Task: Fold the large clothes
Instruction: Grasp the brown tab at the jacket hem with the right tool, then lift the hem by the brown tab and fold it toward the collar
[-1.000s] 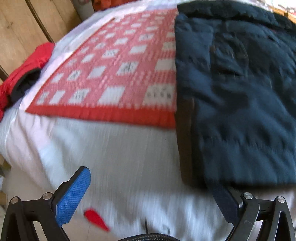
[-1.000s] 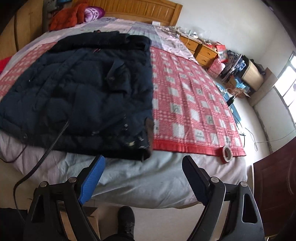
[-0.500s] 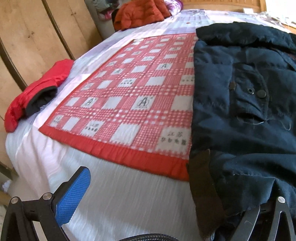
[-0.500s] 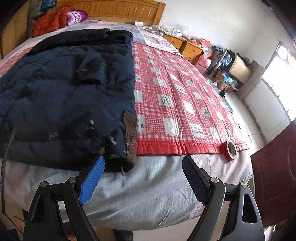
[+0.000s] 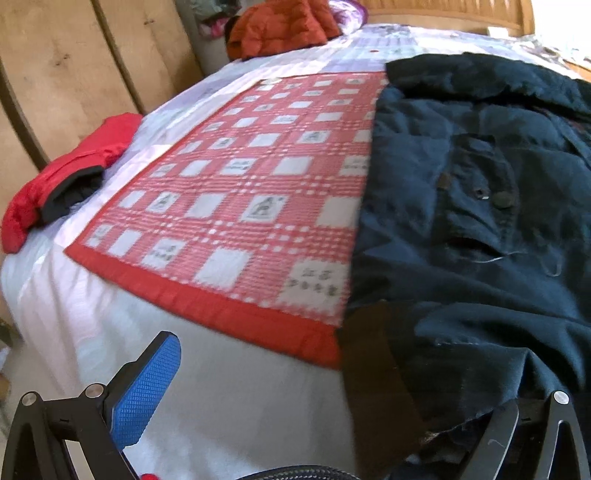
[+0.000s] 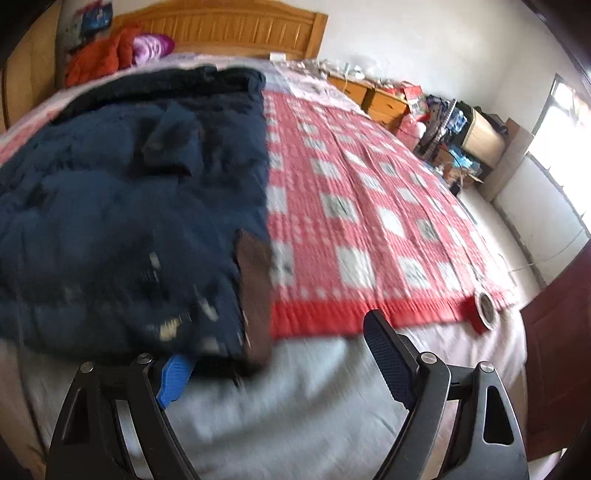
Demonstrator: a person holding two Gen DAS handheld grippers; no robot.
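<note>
Both claws had closed in on the near hem of the navy jacket (image 6: 122,221), which lay spread on the bed (image 6: 295,406). The left claw (image 5: 332,406) and right claw (image 6: 280,365) stood spread, each with one finger under the hem; no pinch yet.

A home bedroom: a bed (image 6: 303,398) with wooden headboard (image 6: 229,29) at twelve o'clock, cluttered nightstands (image 6: 380,99) at one o'clock (a door (image 6: 561,369) at four), clothes (image 5: 284,26) heaped about.
</note>
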